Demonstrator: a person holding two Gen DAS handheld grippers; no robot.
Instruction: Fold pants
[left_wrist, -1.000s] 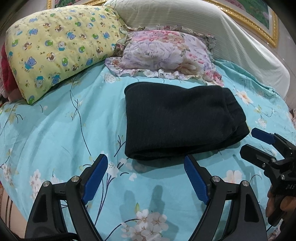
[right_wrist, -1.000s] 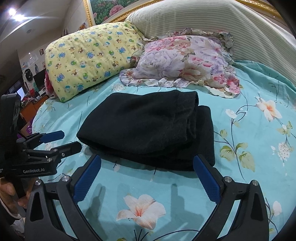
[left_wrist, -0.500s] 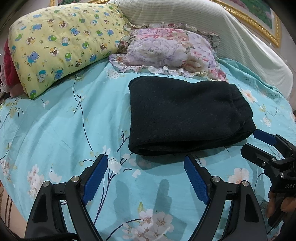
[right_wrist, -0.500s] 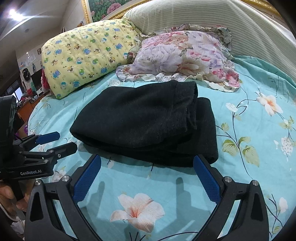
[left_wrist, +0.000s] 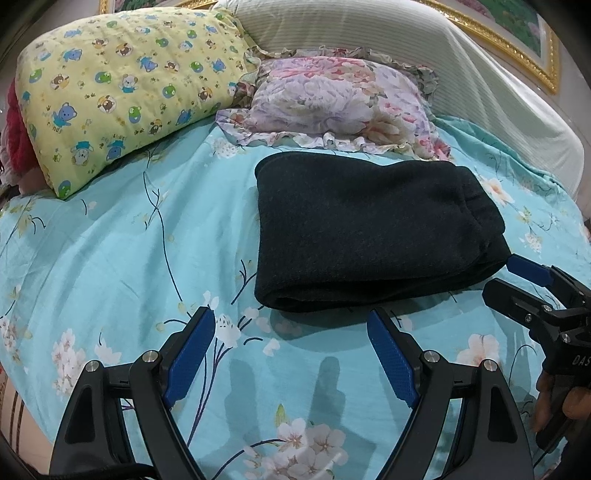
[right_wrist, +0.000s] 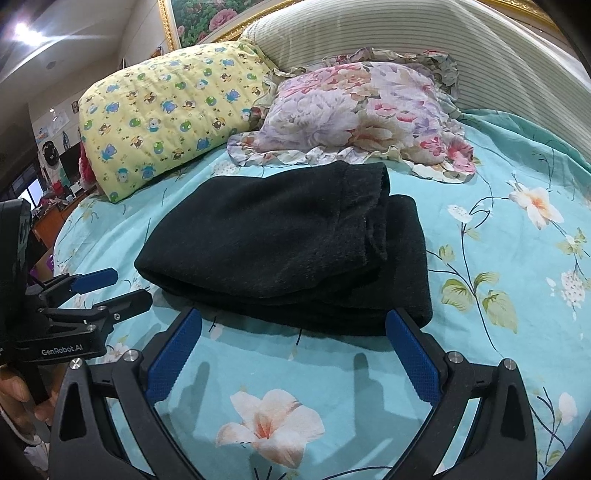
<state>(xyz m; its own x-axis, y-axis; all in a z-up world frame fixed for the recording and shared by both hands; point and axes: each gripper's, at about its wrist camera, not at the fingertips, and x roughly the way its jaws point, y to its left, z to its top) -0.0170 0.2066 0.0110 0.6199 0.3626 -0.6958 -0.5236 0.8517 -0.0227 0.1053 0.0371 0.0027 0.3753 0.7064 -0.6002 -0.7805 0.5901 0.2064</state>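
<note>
The black pants (left_wrist: 369, 229) lie folded in a thick rectangle on the turquoise flowered bed sheet (left_wrist: 122, 251); they also show in the right wrist view (right_wrist: 295, 247). My left gripper (left_wrist: 291, 325) is open and empty, just short of the bundle's near folded edge. My right gripper (right_wrist: 293, 328) is open and empty, close to the bundle's near edge. Each gripper shows in the other's view: the right one (left_wrist: 517, 280) at the bundle's right end, the left one (right_wrist: 118, 284) at its left end.
A yellow cartoon-print pillow (left_wrist: 122, 85) and a floral ruffled pillow (left_wrist: 340, 103) lie behind the pants. A striped white headboard cushion (left_wrist: 424, 55) stands behind them. The bed's edge drops off at the left (right_wrist: 62, 236).
Both grippers have moved a little closer to the folded pants, which fill more of each view. The pants have not moved. Both grippers stay open.
</note>
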